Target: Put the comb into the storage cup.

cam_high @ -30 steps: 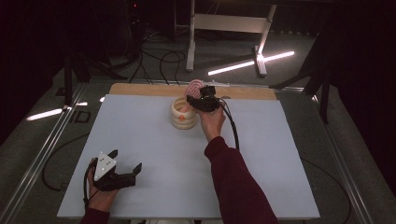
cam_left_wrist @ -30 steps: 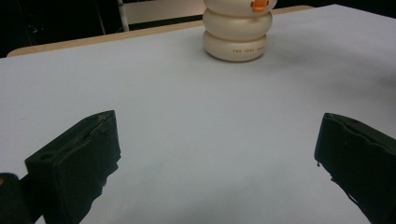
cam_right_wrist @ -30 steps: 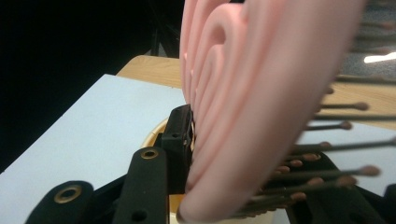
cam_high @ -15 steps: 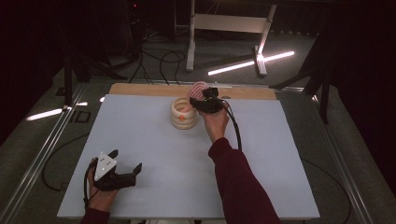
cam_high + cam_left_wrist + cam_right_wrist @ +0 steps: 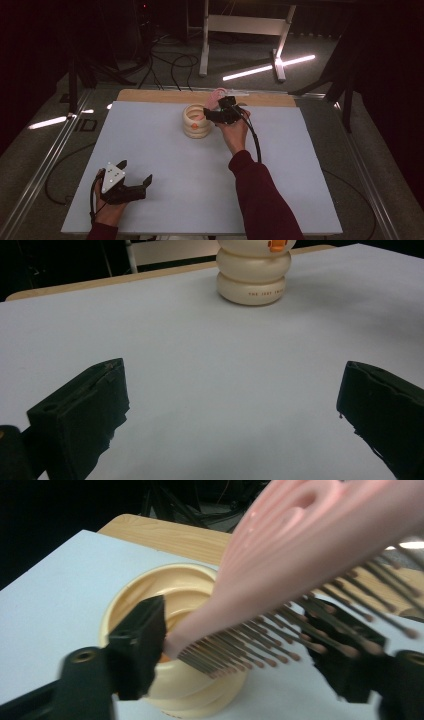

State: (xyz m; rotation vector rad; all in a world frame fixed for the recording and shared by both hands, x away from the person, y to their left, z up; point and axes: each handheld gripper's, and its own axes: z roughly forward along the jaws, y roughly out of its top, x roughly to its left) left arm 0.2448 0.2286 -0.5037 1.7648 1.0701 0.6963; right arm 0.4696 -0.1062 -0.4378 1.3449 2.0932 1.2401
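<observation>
A cream ribbed cup (image 5: 196, 121) stands at the back middle of the white table (image 5: 150, 150). A pink hairbrush (image 5: 216, 97) leans over its rim, with the handle end down inside the cup (image 5: 145, 590). My right gripper (image 5: 212, 116) is at the cup's right side. Its jaws have just been opening, and they now stand apart on either side of the brush (image 5: 300, 545); the dark bristles lie between them, across the right gripper (image 5: 240, 640). My left gripper (image 5: 135, 171) rests open at the front left. It faces the cup (image 5: 253, 277) from far off, and nothing is between the left gripper's (image 5: 230, 405) fingers.
A wooden strip (image 5: 150, 95) runs along the table's back edge. Beyond it are dark floor, cables and a white stand (image 5: 245, 25). My right gripper's cable (image 5: 256, 140) trails along the sleeve. Bare table lies between my two hands.
My right hand and the pink brush have shifted slightly to the right at the cup. The left hand has stayed where it was.
</observation>
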